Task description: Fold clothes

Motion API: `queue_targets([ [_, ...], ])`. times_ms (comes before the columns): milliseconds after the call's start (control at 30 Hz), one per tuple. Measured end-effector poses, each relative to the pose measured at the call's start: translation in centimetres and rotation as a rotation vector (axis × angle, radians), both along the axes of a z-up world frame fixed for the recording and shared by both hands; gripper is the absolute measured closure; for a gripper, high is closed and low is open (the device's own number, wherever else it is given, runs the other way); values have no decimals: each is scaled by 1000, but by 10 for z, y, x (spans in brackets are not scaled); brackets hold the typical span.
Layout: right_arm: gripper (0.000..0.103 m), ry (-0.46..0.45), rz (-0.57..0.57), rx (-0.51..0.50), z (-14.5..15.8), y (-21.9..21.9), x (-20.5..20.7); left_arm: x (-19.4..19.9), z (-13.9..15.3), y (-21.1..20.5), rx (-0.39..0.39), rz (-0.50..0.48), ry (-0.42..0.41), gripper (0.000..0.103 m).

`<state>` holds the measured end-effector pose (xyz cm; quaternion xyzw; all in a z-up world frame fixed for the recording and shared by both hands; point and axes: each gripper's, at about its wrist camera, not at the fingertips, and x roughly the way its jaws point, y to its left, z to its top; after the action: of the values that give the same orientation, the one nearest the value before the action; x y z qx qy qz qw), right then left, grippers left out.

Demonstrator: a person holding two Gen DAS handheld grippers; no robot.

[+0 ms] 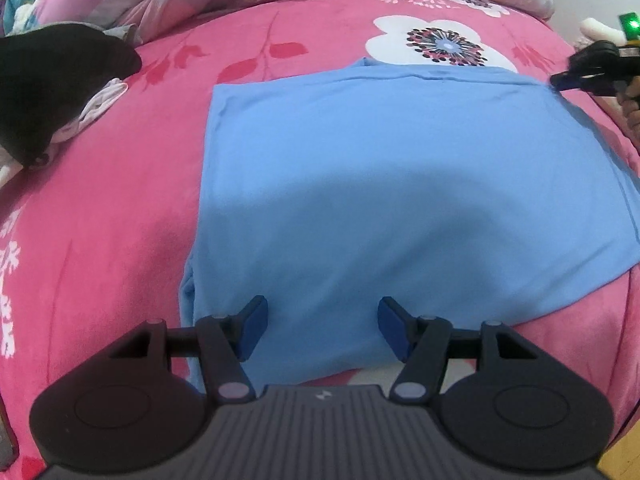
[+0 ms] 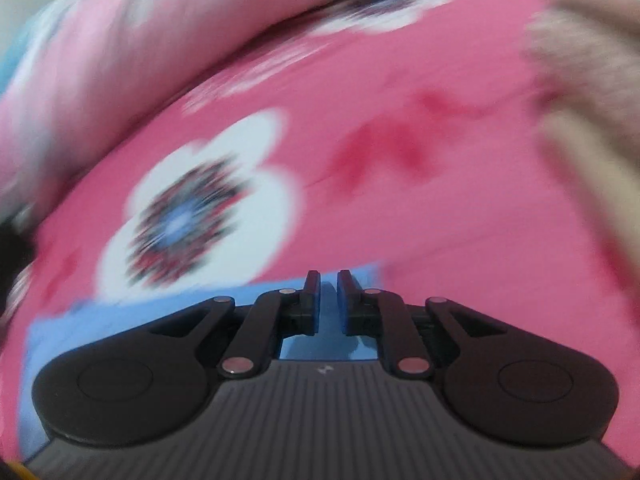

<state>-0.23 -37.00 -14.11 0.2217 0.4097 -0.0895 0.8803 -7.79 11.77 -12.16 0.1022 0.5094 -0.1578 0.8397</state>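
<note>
Left tool (image 1: 322,330) gapes over the folded blue garment (image 1: 400,184)

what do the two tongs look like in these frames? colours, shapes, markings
Both match: the left tongs and the right tongs have matte black linkage arms with silver pivot pins, blue pads on the fingers, two round black housings and a grey ribbed body with a small white logo. In the left view, the right tongs show a green light behind them. No cables or sleeves visible.
</note>
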Motion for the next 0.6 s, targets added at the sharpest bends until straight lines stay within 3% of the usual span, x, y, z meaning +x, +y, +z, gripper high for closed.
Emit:
queue_targets([
  [33,94,-4,1,-3,5,-1,-4,1,0,1,0,0,2,40],
  [167,94,13,273,78,11,45,-14,2,0,0,5,-5,4,40],
  [233,93,37,325,117,3,49,-17,3,0,0,10,-11,4,40],
  [367,98,63,102,71,-10,-3,-28,2,0,1,12,-17,2,39],
  [400,91,63,35,41,-6,-16,-33,2,-1,2,13,-19,2,39],
  [500,90,43,-87,-53,11,-38,-50,3,0,3,18,-22,6,39],
  [600,90,14,36,43,21,-13,-59,4,1,2,26,-21,11,39],
])
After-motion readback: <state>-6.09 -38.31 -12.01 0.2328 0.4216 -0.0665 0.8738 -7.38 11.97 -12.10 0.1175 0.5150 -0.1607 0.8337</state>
